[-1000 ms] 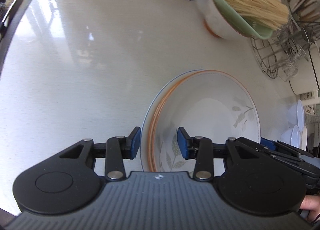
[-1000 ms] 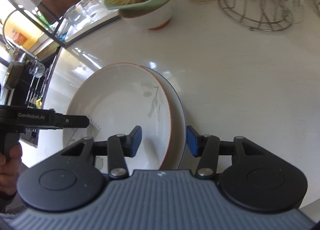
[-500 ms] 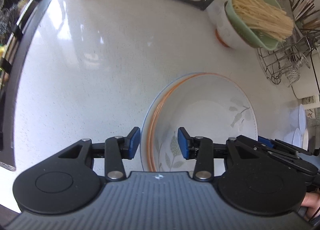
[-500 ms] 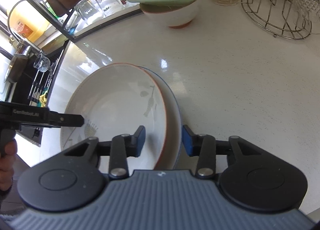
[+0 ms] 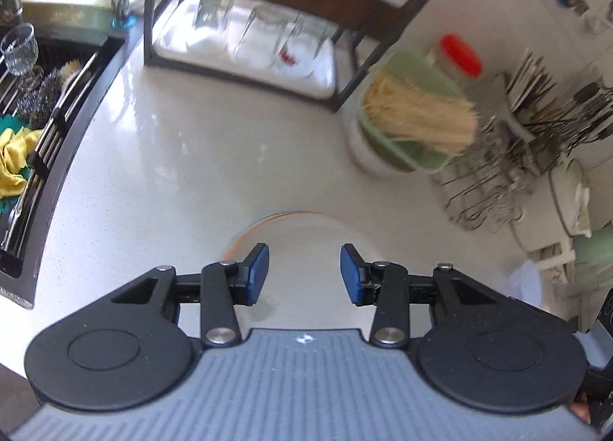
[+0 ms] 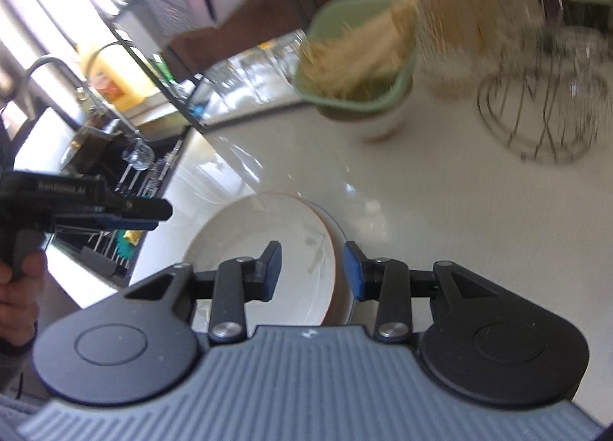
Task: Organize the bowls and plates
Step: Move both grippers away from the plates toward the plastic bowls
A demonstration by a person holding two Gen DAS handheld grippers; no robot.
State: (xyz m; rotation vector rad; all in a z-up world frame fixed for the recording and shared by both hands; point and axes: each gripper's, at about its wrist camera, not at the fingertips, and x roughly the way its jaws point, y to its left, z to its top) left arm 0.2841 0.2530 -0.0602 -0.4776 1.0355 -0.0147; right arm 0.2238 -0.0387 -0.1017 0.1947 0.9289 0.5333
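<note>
A stack of white plates [image 6: 264,253] with orange and blue rims lies on the white counter; it also shows in the left wrist view [image 5: 306,241]. My right gripper [image 6: 312,270] is open, its jaws either side of the stack's right rim. My left gripper [image 5: 303,274] is open above the plates, off their rim; it shows from the side in the right wrist view [image 6: 126,211], raised left of the stack.
A green bowl of dry noodles [image 5: 406,127] sits on a white bowl behind the plates. A black rack with upturned glasses [image 5: 249,38] stands at the back. A wire rack [image 5: 486,180] and utensils are on the right. The sink [image 5: 30,127] lies left.
My left gripper has let go of the stack's left rim and lifted away, tilting up toward the back. My right gripper stays around the right rim and has pulled back slightly.
</note>
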